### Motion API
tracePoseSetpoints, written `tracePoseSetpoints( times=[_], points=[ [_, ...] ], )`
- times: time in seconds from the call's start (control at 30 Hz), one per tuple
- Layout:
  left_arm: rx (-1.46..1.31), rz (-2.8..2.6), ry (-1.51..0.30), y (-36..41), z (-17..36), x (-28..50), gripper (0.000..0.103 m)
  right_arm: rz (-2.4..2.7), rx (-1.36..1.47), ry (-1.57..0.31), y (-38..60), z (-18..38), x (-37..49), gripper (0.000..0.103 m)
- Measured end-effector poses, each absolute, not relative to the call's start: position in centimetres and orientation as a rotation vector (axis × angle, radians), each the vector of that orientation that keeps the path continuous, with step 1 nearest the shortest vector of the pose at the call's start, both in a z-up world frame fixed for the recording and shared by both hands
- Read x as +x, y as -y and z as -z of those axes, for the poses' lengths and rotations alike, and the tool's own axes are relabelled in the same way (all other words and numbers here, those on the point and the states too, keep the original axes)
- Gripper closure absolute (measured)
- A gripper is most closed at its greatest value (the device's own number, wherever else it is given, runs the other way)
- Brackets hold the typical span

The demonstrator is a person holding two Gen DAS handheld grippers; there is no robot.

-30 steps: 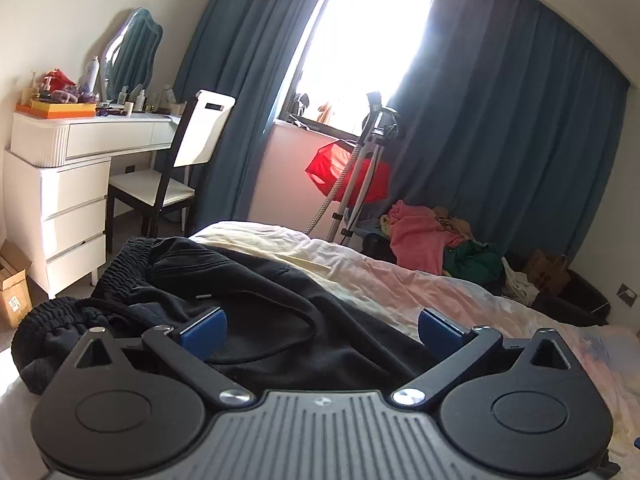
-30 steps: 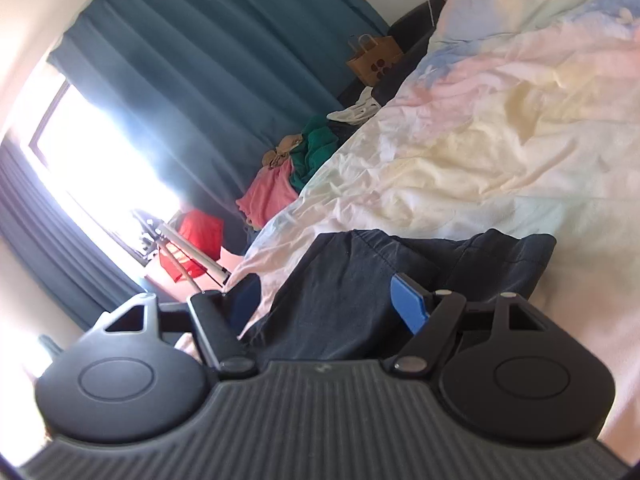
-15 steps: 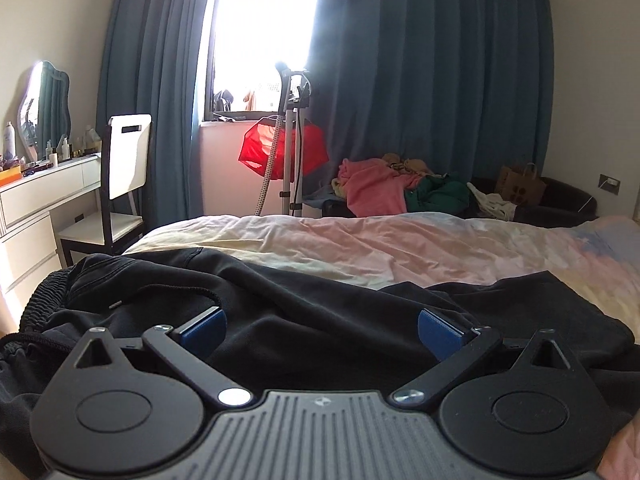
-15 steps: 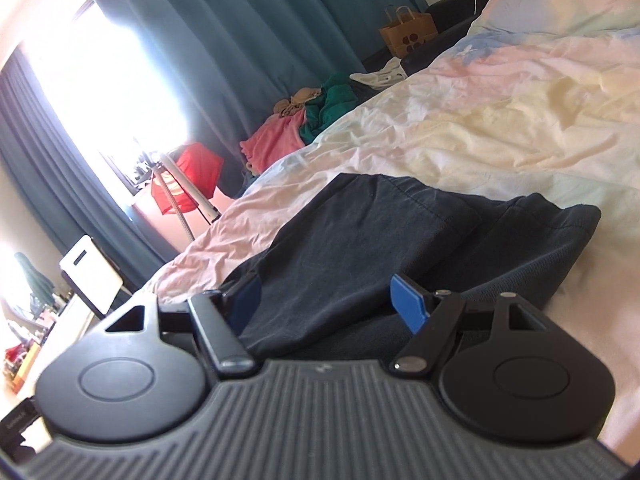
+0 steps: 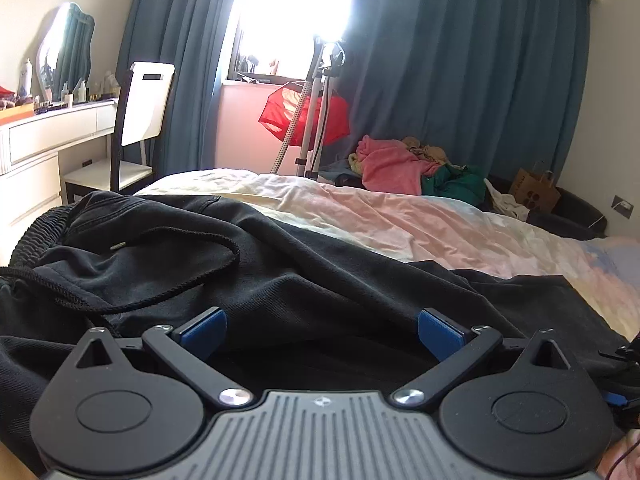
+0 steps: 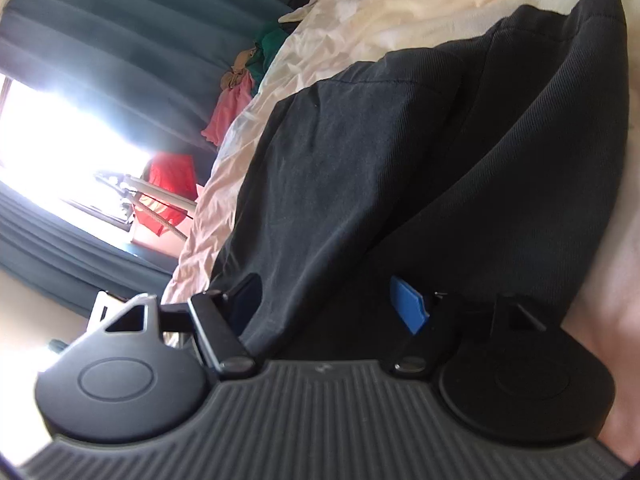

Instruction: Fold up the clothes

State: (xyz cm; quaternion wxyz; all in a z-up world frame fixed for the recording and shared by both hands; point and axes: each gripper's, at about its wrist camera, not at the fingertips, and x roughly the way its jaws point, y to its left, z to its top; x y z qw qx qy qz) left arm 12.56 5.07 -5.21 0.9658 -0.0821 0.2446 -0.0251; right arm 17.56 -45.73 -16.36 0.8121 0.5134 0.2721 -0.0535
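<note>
No readable text, labels, brands or numbers anywhere in the room. A brown paper bag (image 5: 538, 191) on the floor past the bed carries dark round marks, too small to make out as lettering.

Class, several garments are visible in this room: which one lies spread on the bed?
The black drawstring trousers; the pink and green garments sit heaped beyond the bed.

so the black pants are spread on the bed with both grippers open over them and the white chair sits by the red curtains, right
One detail is off: the curtains are dark blue, not red, as the left wrist view shows. The rest holds: black pants on the bed, left gripper and right gripper open over them, white chair by the curtains.
</note>
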Motion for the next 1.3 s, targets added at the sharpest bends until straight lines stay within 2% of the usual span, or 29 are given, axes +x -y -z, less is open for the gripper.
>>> tracePoseSetpoints(
  times=[0.03,0.13,0.17,0.2,0.3,0.43,0.6,0.73,0.97,1.03,1.13,1.2,1.3],
  points=[
    [-0.181,0.058,-0.492,-5.3,5.2,12.7,0.000,0.128,1.112,-0.586,46.0,16.5,18.0,0.034],
    [-0.214,0.052,-0.509,-5.8,5.5,13.2,0.000,0.169,1.135,-0.573,46.6,16.4,19.1,0.057],
    [-0.228,0.051,-0.519,-6.1,5.6,13.3,0.000,0.181,1.127,-0.561,46.9,16.0,19.5,0.078],
    [-0.252,0.056,-0.529,-6.4,5.7,13.3,0.000,0.188,1.109,-0.558,46.9,15.4,20.0,0.093],
    [-0.323,0.060,-0.563,-7.4,6.2,13.2,0.000,0.173,1.044,-0.519,46.3,12.5,21.6,0.097],
    [-0.370,0.003,-0.554,-7.7,7.8,12.7,0.000,0.155,0.965,-0.436,45.1,6.9,25.2,0.097],
    [-0.281,-0.011,-0.575,-5.9,9.7,13.2,0.000,0.205,0.928,-0.364,45.0,1.5,35.0,0.097],
    [-0.220,0.001,-0.553,-4.5,10.8,14.1,0.000,0.280,0.793,-0.410,44.2,0.6,44.6,0.097],
    [-0.195,0.022,-0.546,-3.7,12.4,16.4,0.000,0.262,0.653,-0.581,42.9,5.5,54.5,0.093],
    [-0.190,0.023,-0.562,-3.6,12.8,17.1,0.000,0.266,0.596,-0.616,42.5,6.1,55.3,0.087],
    [-0.205,0.027,-0.592,-3.8,13.1,17.8,0.000,0.273,0.612,-0.532,43.3,5.5,54.0,0.066],
    [-0.215,0.029,-0.605,-4.0,13.3,17.8,0.000,0.268,0.663,-0.461,44.8,4.8,52.3,0.048],
    [-0.223,0.035,-0.597,-4.2,12.9,17.3,0.000,0.291,0.686,-0.400,46.8,4.1,49.2,0.038]
  ],
)
